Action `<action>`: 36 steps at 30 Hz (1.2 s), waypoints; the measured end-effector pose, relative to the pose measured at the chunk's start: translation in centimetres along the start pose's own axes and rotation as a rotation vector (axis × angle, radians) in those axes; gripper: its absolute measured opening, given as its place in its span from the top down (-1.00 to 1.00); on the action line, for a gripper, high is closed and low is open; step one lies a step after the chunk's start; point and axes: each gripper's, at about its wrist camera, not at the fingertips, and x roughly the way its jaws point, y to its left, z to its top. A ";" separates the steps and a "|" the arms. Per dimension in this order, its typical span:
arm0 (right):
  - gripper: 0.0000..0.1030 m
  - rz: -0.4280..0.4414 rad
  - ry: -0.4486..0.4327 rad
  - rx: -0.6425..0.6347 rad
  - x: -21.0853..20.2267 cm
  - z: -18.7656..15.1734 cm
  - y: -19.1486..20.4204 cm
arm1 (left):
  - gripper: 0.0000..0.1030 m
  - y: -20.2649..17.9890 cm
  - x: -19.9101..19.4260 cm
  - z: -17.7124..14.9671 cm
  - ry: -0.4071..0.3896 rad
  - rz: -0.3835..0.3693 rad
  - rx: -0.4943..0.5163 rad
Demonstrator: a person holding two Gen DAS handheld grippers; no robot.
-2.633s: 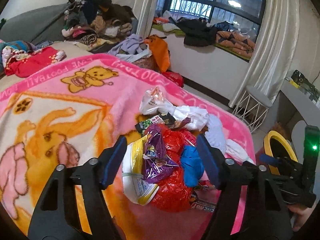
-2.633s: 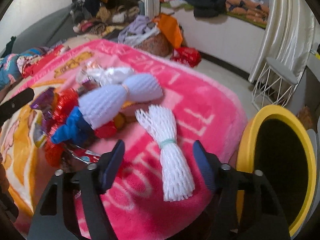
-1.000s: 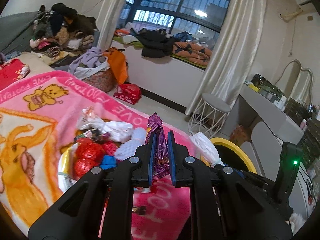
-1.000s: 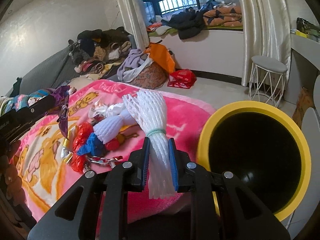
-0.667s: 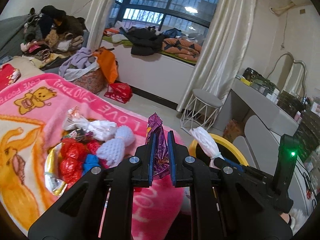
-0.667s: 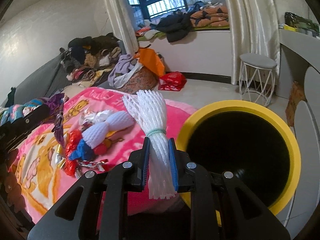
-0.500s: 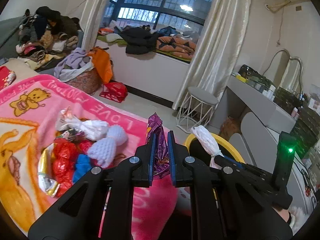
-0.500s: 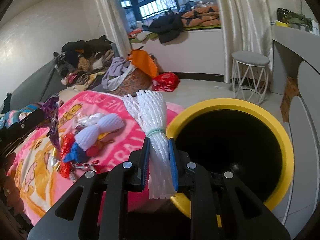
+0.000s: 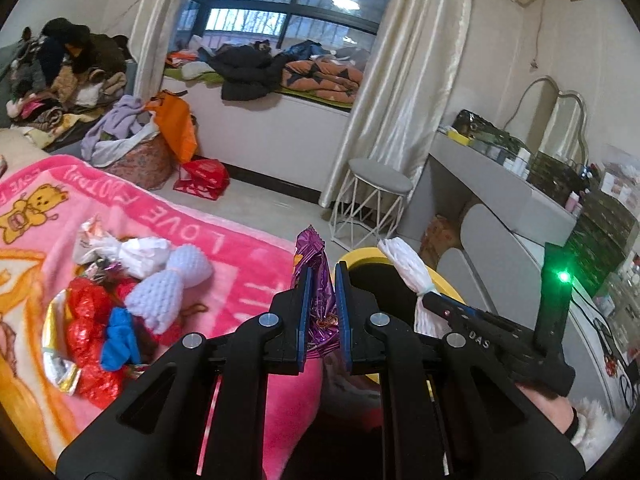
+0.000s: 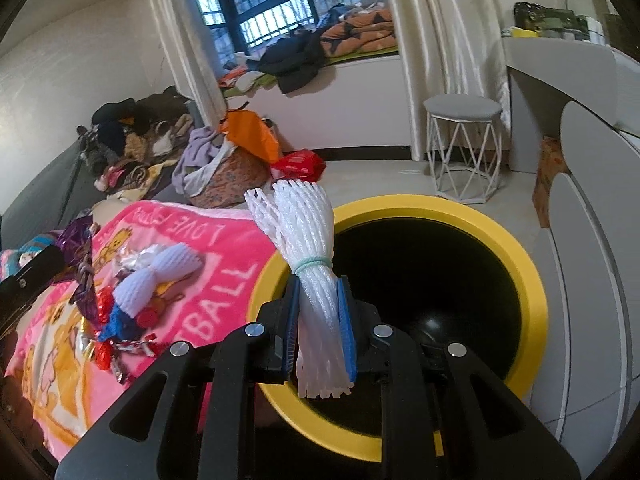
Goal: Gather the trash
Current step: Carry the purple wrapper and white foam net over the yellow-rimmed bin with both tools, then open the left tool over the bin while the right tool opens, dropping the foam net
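- Right gripper [image 10: 319, 320]: jaws closed on a bundle of white foam netting [image 10: 310, 248], gripped below its pale green band; bundle stands upright, lower ends hanging beneath the pads.
- Yellow-rimmed bin [image 10: 516, 264]: black interior, open mouth directly behind and below the bundle.
- Pink blanket [image 10: 216, 240] on the bed, left of the bin, touching its rim.
- Trash pile [image 10: 132, 300] on the blanket: white foam net, red, blue and foil wrappers.
- Left gripper enters at the left edge with a purple wrapper [image 10: 80, 256].
- White stool [image 10: 462, 148] on the floor beyond.
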 end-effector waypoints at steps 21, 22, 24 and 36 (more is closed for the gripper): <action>0.65 -0.095 0.008 0.112 0.9 -0.1 -5.4 | 0.84 -4.4 5.6 -1.2 0.098 -0.124 0.082; 0.65 -0.098 0.010 0.118 1.0 -0.2 -5.6 | 0.84 -4.6 6.0 -1.2 0.104 -0.128 0.087; 0.65 -0.103 0.014 0.130 1.1 -0.3 -6.1 | 0.84 -5.1 6.8 -1.3 0.118 -0.141 0.093; 0.59 -0.117 0.038 0.195 1.6 -0.9 -8.1 | 0.84 -6.8 11.7 -1.7 0.183 -0.177 0.120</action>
